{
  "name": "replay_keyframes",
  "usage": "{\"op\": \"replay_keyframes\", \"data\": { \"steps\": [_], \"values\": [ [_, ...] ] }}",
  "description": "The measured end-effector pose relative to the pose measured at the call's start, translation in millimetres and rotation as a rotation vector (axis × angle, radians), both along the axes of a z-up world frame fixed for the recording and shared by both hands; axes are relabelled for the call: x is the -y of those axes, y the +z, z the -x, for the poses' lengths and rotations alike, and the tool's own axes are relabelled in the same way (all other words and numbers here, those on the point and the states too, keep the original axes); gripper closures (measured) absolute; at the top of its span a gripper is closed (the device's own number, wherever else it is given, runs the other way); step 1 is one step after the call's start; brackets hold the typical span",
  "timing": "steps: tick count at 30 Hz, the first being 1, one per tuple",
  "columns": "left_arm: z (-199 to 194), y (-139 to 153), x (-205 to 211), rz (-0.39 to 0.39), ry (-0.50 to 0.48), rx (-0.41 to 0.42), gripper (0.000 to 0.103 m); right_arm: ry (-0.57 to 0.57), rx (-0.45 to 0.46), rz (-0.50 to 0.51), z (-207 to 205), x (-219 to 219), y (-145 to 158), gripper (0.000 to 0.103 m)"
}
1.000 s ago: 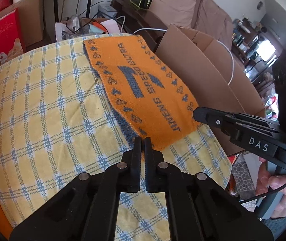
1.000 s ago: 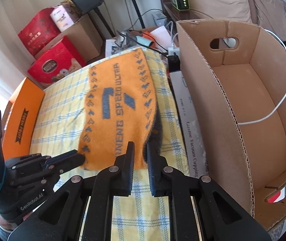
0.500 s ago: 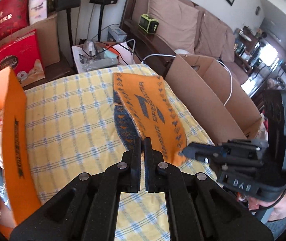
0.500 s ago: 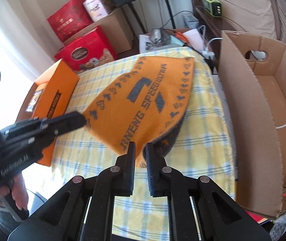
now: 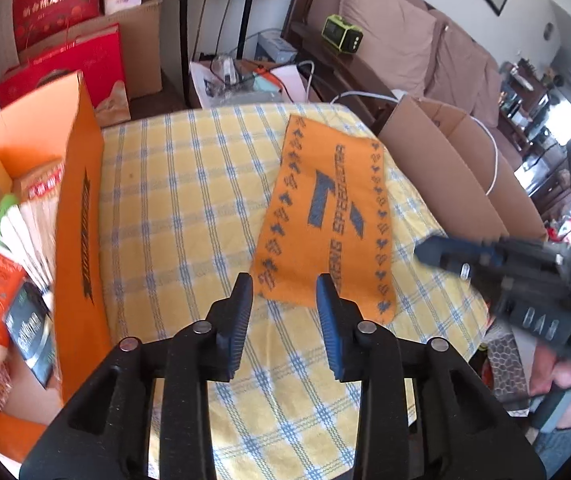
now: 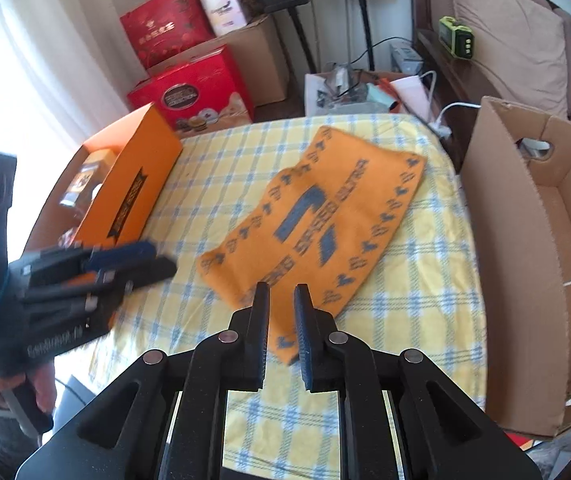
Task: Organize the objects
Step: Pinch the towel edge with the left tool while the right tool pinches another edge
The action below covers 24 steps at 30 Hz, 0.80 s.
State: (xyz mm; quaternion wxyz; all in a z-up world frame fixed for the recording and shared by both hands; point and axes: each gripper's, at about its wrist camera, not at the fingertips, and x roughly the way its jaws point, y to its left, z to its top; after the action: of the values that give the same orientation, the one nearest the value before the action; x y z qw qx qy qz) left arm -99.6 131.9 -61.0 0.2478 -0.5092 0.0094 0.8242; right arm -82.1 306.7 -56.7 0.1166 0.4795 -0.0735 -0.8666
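The orange towel (image 5: 327, 224) lies flat and folded on the counter (image 5: 189, 208), which is covered by a yellow-and-blue checked cloth. It rests toward the counter's right side, with blue lettering and a row of small blue figures along each long edge.

The left tool (image 5: 285, 286) hovers above the towel's near edge. Its jaws have just been opening, and they stand apart with only the towel's edge and the cloth seen through the gap; nothing is gripped. The right tool (image 6: 283, 300) also hangs over the towel's near corner. Its jaws have just been opening to a narrow gap and press on nothing; the towel lies below them, released.

The left wrist view alone shows the inside of the orange box (image 5: 79, 216) at the counter's left edge: packets, cartons and a white-and-green item stand packed in it. It also shows the right tool (image 5: 465, 258) from the side, blurred, held by a hand (image 5: 569, 376) at the lower right.

The right wrist view alone shows the interior of the open cardboard box (image 6: 525, 264) just beside the counter's right edge, with a handle cut-out in its end wall and a white cable trailing in. It also shows the left tool (image 6: 125, 258), blurred, near the orange box (image 6: 133, 184).
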Motion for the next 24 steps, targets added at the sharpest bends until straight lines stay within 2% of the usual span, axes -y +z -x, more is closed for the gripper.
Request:
{"op": "replay_keyframes", "data": {
  "steps": [1, 3, 5, 8, 10, 16, 24],
  "values": [
    [-2.6, -5.5, -1.1, -0.007, -0.003, 0.016, 0.068, -0.012, -0.006, -0.001, 3.3, -5.1, 2.3, 0.078],
    [-6.6, -15.8, -4.2, -0.012, -0.005, 0.045, 0.068, -0.035, -0.010, -0.009, 11.6, -14.9, 5.1, 0.070],
    [-8.5, -25.6, -6.5, -0.018, 0.001, 0.077, 0.068, -0.054, -0.013, -0.028, 19.8, -23.6, 6.5, 0.068],
    [-8.9, -37.1, -7.4, -0.058, 0.016, 0.127, 0.059, -0.076, -0.014, -0.044, 32.3, -34.2, 7.5, 0.065],
    [-7.4, -41.6, -6.4, -0.090, 0.037, 0.150, 0.055, -0.090, -0.014, -0.051, 41.1, -41.0, 7.4, 0.058],
    [5.3, -54.9, -2.1, -0.179, 0.097, 0.233, 0.053, -0.090, -0.016, -0.102, 78.9, -53.1, 4.3, 0.055],
    [20.1, -60.6, -0.3, -0.252, 0.155, 0.252, 0.053, -0.007, 0.011, -0.228, 141.4, -49.3, -15.7, 0.055]
  ]
}}
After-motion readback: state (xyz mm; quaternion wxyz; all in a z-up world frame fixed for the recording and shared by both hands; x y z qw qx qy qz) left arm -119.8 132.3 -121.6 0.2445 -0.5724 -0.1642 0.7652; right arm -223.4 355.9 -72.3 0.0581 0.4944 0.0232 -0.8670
